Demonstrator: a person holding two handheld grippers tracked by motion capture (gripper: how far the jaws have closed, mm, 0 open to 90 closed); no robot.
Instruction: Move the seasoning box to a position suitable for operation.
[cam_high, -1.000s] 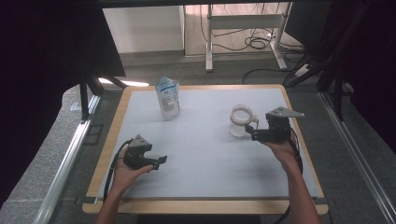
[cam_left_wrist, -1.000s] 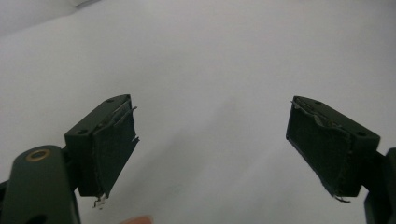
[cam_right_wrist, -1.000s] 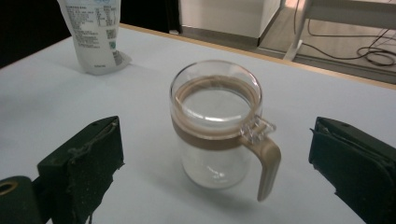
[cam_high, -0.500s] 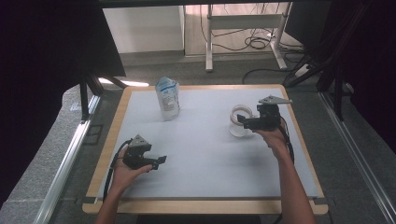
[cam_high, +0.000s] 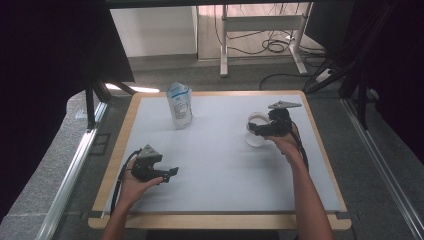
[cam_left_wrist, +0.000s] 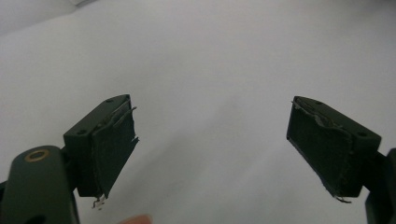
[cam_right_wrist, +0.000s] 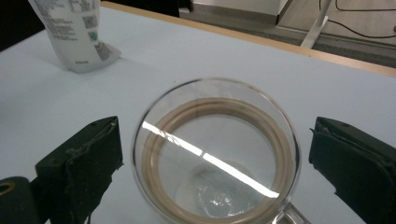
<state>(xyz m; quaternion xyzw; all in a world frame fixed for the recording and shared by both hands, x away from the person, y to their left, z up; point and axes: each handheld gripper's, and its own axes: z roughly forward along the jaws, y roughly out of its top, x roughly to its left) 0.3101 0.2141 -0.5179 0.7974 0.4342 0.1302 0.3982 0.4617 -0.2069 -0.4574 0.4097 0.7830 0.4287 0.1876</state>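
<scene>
White-topped table (cam_high: 220, 170) with a pale wooden edge; grey floor around it, cables and a metal stand behind.

Count: two grippers, one glass cup, one pouch.

Near edge, left side: left gripper (cam_high: 171, 173) held low over the bare table top, well apart from everything else. In the left gripper view its jaws stand wide apart with only white surface between them.

Mid-table, right side: right gripper (cam_high: 254, 129) reaching toward the far side, at the glass cup (cam_high: 256, 131). In the right gripper view the cup (cam_right_wrist: 215, 154) stands upright between the two pads, jaws spread on either side of the rim and clear of the glass; not clamped. A tan ring shows through the glass wall.

Far left of centre: white printed pouch (cam_high: 179, 105), upright, well apart from the cup.

Change against the frame a second ago: right gripper has moved forward from beside the cup to over it. Left gripper, cup and pouch unchanged in position.
</scene>
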